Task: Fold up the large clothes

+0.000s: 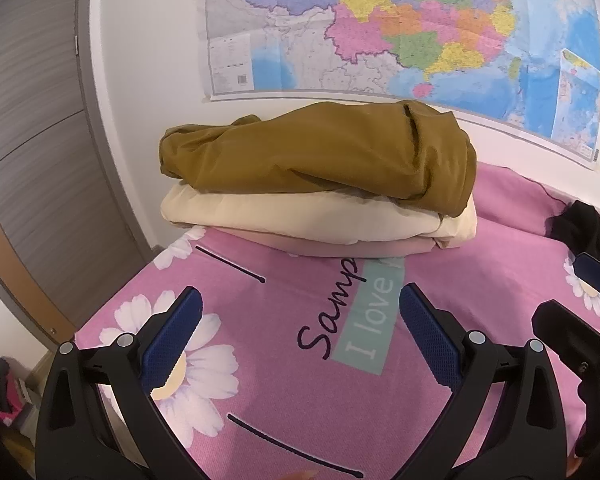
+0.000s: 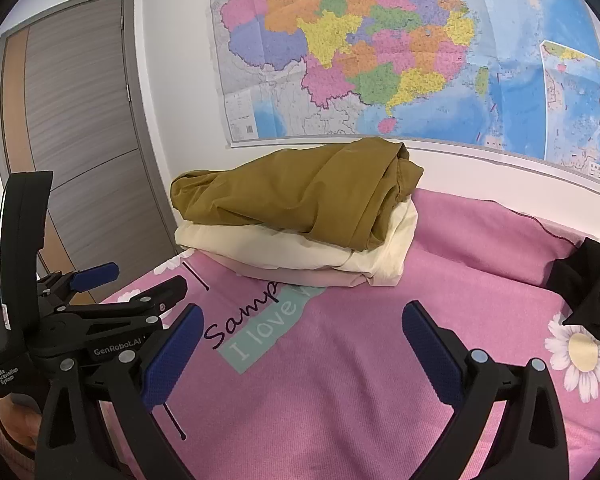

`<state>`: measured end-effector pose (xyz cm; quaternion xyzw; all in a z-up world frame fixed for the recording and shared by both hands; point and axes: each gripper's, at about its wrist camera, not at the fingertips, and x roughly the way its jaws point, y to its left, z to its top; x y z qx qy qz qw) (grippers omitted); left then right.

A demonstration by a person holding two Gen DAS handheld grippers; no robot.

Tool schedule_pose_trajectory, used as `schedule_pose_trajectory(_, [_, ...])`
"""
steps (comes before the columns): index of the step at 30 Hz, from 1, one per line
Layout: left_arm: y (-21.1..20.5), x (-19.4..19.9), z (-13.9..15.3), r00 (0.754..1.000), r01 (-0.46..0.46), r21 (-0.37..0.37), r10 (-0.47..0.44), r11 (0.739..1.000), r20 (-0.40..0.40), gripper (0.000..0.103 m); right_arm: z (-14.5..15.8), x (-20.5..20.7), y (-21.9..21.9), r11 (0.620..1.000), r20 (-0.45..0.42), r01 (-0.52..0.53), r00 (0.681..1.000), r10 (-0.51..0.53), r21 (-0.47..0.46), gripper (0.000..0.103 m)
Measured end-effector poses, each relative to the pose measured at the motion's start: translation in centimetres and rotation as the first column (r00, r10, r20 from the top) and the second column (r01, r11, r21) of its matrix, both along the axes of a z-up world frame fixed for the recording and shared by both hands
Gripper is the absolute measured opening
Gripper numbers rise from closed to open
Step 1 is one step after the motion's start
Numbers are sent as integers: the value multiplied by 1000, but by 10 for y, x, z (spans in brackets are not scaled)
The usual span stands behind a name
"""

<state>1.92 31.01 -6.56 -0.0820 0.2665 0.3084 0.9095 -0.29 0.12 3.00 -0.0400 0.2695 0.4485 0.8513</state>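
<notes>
A stack of folded clothes sits at the far side of the pink bed: a mustard-brown garment (image 1: 320, 152) on top, a cream one (image 1: 300, 216) under it and a pale pink one (image 1: 340, 248) at the bottom. The stack shows in the right wrist view too, mustard garment (image 2: 300, 192) on top. A black garment (image 2: 588, 284) lies crumpled at the right, also in the left wrist view (image 1: 580, 228). My left gripper (image 1: 300, 320) is open and empty above the bedsheet, short of the stack. My right gripper (image 2: 302, 332) is open and empty beside it.
The bed has a pink sheet (image 2: 380, 360) with daisies and printed words. A large map (image 2: 380, 60) hangs on the white wall behind. A grey and wood door (image 2: 80, 120) stands at the left. The left gripper's body (image 2: 80, 312) shows in the right wrist view.
</notes>
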Motion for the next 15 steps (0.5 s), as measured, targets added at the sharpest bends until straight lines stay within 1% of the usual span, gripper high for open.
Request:
schedule_pose_trajectory(5, [-3, -2, 1, 1000, -1, 21, 1, 1000, 13, 97, 1, -1, -1, 1000, 1, 1, 1000, -1, 1, 97])
schedule_pose_trajectory(11, [1, -2, -1, 1000, -18, -4, 18, 1000, 3, 97, 1, -1, -2, 1000, 0, 1, 1000, -1, 3, 97])
schedule_pose_trajectory(15, [1, -2, -3, 1000, -11, -15, 11, 1000, 3, 97, 1, -1, -3, 1000, -2, 3, 1000, -3, 11, 97])
